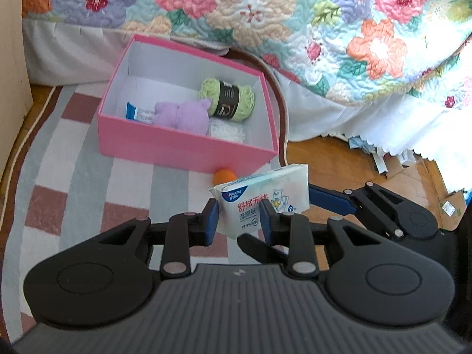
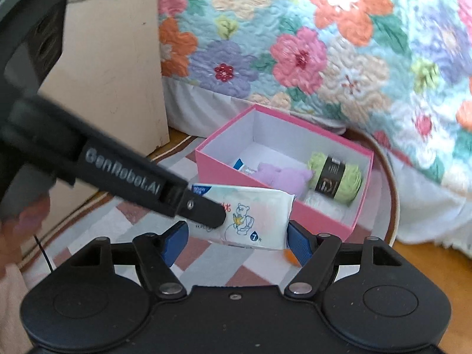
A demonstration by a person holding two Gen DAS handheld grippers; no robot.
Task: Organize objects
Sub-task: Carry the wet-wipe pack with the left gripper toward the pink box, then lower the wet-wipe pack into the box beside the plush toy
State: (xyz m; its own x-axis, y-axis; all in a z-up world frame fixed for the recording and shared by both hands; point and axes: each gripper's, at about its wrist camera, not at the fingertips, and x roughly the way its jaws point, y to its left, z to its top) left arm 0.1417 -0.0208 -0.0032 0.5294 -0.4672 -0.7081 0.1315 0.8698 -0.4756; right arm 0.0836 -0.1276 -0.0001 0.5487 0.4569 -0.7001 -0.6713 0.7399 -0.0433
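Note:
A white pack of wet wipes [image 1: 265,188] with a bear drawing hangs above the rug, and my left gripper [image 1: 239,221] is shut on its lower end. In the right wrist view the left gripper's black finger [image 2: 203,209] crosses the same pack [image 2: 259,206]. My right gripper [image 2: 236,242] stands open around the pack's length, its blue pads beside the two ends. Beyond them is an open pink box [image 1: 183,147] holding green yarn [image 1: 227,97], a purple plush toy [image 1: 183,115] and a blue-white tube [image 1: 138,112].
A small orange ball [image 1: 223,175] lies on the checked rug [image 1: 73,162] by the box's near wall. A bed with a floral quilt [image 1: 324,29] rises behind. A beige cabinet [image 2: 112,67] stands left, and cardboard scraps [image 1: 392,165] lie on the wood floor at right.

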